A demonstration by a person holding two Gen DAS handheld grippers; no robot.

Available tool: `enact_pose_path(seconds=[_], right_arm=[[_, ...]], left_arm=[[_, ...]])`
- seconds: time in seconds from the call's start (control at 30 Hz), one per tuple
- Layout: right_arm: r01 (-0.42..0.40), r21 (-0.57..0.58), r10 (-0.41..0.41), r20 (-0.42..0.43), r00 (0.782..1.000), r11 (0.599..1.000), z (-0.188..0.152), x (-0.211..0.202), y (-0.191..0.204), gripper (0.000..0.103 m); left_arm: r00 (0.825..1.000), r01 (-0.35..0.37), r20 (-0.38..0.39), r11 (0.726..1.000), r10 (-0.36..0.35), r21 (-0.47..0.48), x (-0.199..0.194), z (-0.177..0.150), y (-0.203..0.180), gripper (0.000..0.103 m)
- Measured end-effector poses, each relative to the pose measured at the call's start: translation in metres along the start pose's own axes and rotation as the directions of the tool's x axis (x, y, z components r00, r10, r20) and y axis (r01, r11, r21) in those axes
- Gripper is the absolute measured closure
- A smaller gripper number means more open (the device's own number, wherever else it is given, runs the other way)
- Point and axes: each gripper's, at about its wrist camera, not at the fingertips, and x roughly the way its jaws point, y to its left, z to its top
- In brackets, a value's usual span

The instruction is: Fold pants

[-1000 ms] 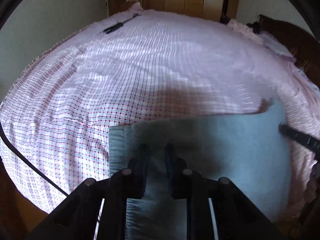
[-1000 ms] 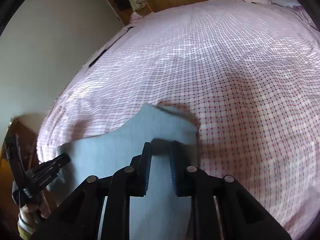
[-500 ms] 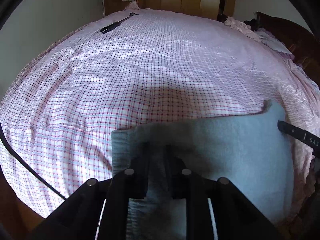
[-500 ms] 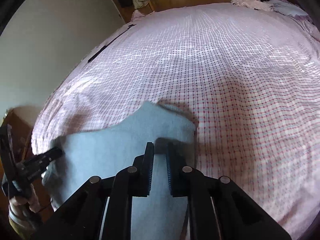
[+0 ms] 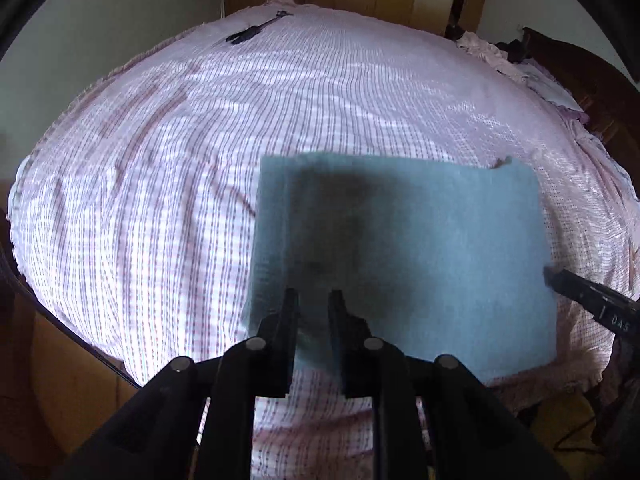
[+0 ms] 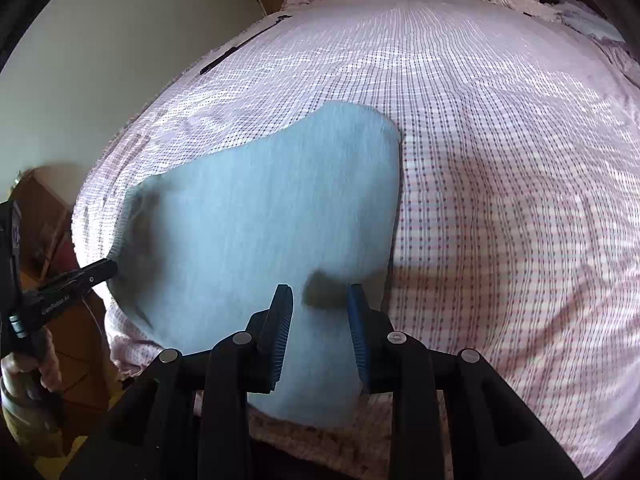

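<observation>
Lying flat on the bed (image 5: 168, 184) near its front edge, the pants (image 5: 404, 256) form a compact folded rectangle; folding looks nearly complete. Right gripper (image 6: 319, 300): jaws have just been opening, apart over the cloth. Left gripper (image 5: 313, 300): jaws narrow, grip unclear.

Folded light-blue pants (image 5: 400, 264) are lying flat on a bed covered with a pink checked sheet (image 5: 160, 184). The left gripper (image 5: 314, 304) is reaching in from the near edge, its two black fingers (image 5: 289, 312) sitting narrowly parted over the pants' near left part; whether they are pinching the cloth is unclear. The right gripper's (image 5: 550, 276) black tip is touching the pants' right edge. A dark tool (image 5: 256, 32) is lying at the bed's far left corner.
</observation>
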Motion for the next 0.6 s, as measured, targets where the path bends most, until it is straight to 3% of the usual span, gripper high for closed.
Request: enact_pose_path(seconds=[0.07,0.23,0.3,0.6], right_arm=[[-0.005,-0.005,0.005,-0.005,1.0,1.0,-0.002,-0.003,0.002,0.082],[0.007,-0.036,-0.008,-0.014,1.0,0.999,-0.003,-0.007,0.009,0.081],[-0.01,-0.053,0.009,-0.028,1.0,0.999,-0.006,-0.003,0.012,0.077],[0.039,-0.065,-0.046,-0.119,0.992,0.997,-0.019,0.027,0.004,0.075]], left_arm=[[1.0,0.007,-0.009,1.0,-0.007,-0.004,-0.003,-0.003,0.0,0.093],[1.0,0.009,0.013,0.997,-0.01,0.074,-0.017,-0.012,-0.015,0.094],[1.0,0.012,0.011,0.997,-0.013,0.081,-0.016,-0.013,-0.018,0.094],[0.996,0.013,-0.093,1.0,-0.011,0.014,0.025,-0.027,0.004,0.094]])
